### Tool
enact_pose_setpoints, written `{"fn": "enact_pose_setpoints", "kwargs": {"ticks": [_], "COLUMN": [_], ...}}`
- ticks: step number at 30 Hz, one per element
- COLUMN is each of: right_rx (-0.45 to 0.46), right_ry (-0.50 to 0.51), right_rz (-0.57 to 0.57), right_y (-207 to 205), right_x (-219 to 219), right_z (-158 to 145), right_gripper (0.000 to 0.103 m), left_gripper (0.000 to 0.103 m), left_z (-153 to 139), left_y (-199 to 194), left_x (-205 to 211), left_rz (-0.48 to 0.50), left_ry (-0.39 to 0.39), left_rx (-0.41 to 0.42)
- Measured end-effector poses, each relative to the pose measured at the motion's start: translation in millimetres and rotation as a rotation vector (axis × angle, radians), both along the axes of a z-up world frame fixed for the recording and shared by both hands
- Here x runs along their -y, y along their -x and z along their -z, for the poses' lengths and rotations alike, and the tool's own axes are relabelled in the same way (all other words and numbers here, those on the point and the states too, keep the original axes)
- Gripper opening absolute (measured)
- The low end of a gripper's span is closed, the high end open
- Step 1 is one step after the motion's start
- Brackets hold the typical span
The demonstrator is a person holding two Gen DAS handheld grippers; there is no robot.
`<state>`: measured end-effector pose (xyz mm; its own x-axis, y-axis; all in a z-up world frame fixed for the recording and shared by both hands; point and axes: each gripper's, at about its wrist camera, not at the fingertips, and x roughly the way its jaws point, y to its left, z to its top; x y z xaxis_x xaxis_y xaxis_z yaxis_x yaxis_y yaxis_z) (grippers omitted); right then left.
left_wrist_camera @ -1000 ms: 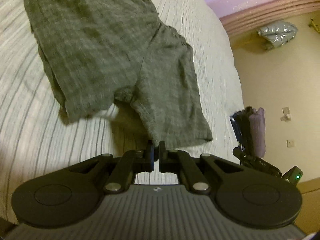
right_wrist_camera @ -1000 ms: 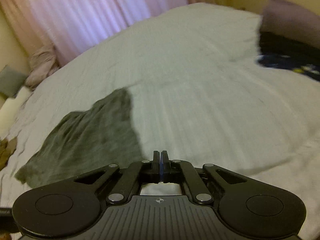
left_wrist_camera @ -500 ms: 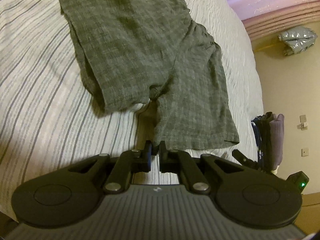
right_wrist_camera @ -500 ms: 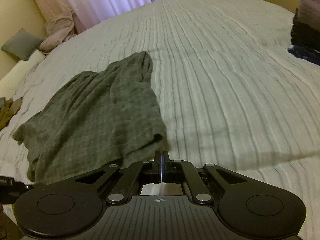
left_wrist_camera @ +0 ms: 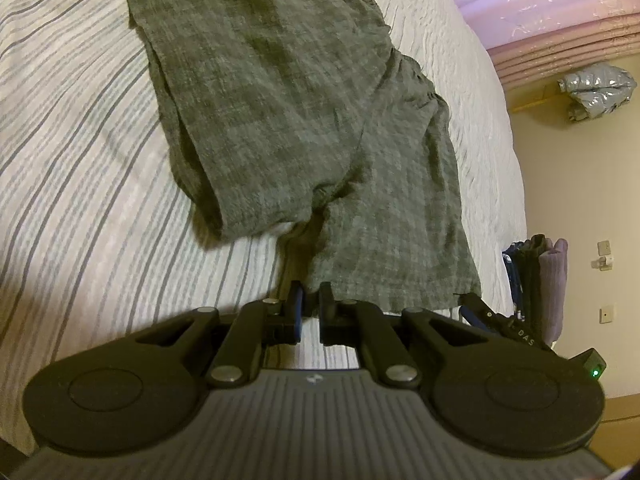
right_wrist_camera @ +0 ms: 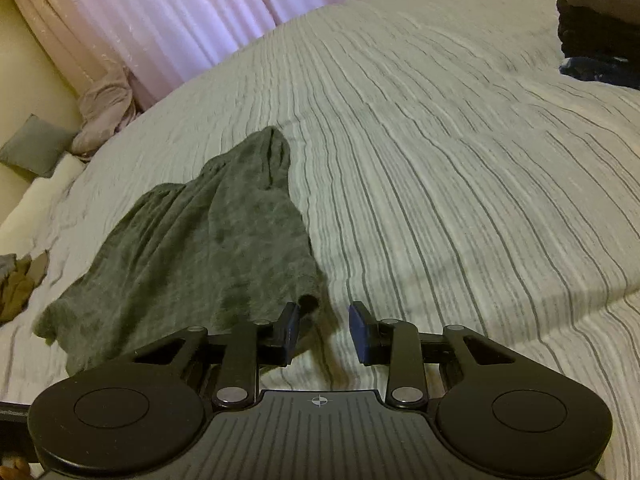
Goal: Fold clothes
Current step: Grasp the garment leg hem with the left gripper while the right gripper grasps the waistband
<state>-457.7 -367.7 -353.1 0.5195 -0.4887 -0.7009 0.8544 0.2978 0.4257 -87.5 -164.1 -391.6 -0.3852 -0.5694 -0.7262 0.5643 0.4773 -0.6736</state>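
Where the striped bed [left_wrist_camera: 100,200] carries them, your grey shorts [left_wrist_camera: 288,112] lie flat; your left tongs [left_wrist_camera: 311,304], nearly pressed together, pinch nothing at the hem. Your right tongs [right_wrist_camera: 323,322] are spreading, empty, beside the other leg's hem.

Ahead of the left jaws, the shorts [left_wrist_camera: 304,120] are showing a grey-green faint check, lying over the bedspread [left_wrist_camera: 80,152], which is showing pale cream with thin grey stripes. Right of those jaws, a folded pile [left_wrist_camera: 536,280] is showing black, blue and mauve. Far beyond the right jaws, curtains [right_wrist_camera: 168,20] are glowing pink-lilac. Both grippers are showing black.
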Motion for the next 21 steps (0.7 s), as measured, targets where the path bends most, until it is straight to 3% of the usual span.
{"fn": "enact_pose_setpoints", "kwargs": {"ticks": [2, 3, 4, 9, 13, 16, 21], "right_rx": [0.041, 0.068, 0.09, 0.163, 0.326, 0.382, 0.271], "right_ry": [-0.006, -0.013, -0.021, -0.009, -0.081, -0.155, -0.243], "right_rz": [0.013, 0.023, 0.027, 0.058, 0.18, 0.274, 0.316], "right_y": [-0.7, -0.8, -1.1, 8.3, 43.0, 68.0, 75.8], "right_x": [2.7, 4.2, 5.7, 2.7, 0.5, 0.9, 7.6], "right_z": [2.4, 2.6, 2.3, -16.7, -30.3, -23.2, 10.0], "right_gripper": [0.033, 0.021, 0.002, 0.001, 0.001, 0.001, 0.001], "left_gripper": [0.003, 0.003, 0.003, 0.002, 0.001, 0.001, 0.002], "left_z": [3.1, 4.5, 5.4, -0.4, -8.9, -3.9, 24.3], "left_y": [-1.3, -2.0, -2.5, -5.9, -5.5, 0.3, 15.3], "left_x": [2.0, 3.0, 4.0, 5.7, 3.3, 6.9, 17.5], "left_rz": [-0.003, -0.005, -0.006, 0.004, 0.044, 0.081, 0.089], "left_ry": [-0.003, -0.003, -0.002, 0.028, 0.082, 0.053, -0.044], "left_rx": [-0.009, -0.015, -0.022, -0.076, -0.167, -0.185, -0.197]}}
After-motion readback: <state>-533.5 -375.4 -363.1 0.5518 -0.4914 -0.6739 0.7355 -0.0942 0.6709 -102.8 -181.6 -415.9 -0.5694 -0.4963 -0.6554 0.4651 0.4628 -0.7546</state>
